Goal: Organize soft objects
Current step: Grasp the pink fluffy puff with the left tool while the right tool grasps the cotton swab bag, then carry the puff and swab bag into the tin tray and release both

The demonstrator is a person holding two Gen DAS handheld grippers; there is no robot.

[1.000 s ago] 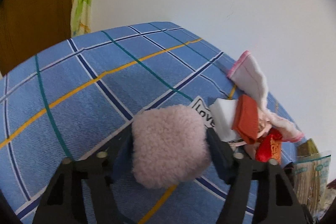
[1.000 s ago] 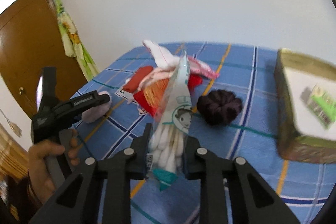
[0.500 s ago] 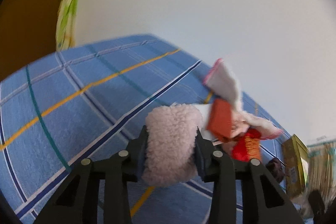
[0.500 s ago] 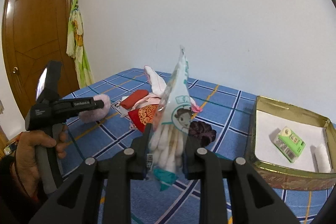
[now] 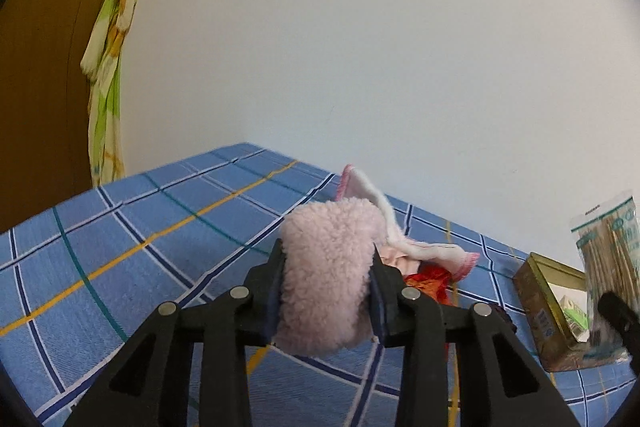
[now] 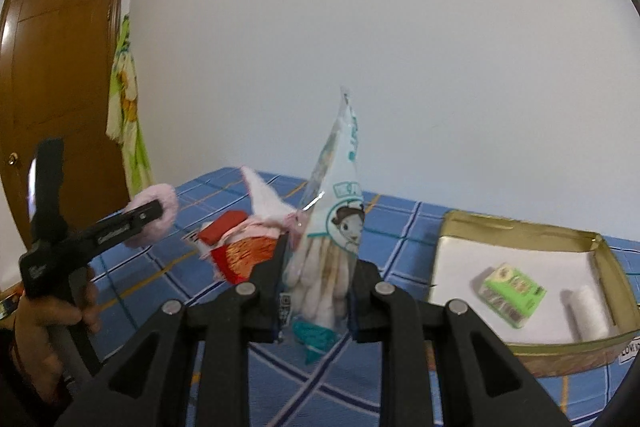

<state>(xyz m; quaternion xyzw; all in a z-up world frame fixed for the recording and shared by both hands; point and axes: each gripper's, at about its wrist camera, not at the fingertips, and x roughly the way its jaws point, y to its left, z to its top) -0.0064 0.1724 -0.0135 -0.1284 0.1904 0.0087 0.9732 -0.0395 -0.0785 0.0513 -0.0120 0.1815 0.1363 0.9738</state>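
Seen close from each gripper, facing the white wall point(image 5: 400, 47); shared: checked blue cloth point(image 6: 400, 223), perhaps a bedspread.

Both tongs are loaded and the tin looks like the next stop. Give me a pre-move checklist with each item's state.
1. Left tongs clamped on pink fluffy pad: ok.
2. Right tongs clamped on cotton swab bag: ok.
3. Both loads clear of the bedspread: ok.
4. Gold tin open, free floor space: ok.
5. Green packet and white roll take the tin's right part: ok.
6. Whether the tall bag fits flat: cannot tell.
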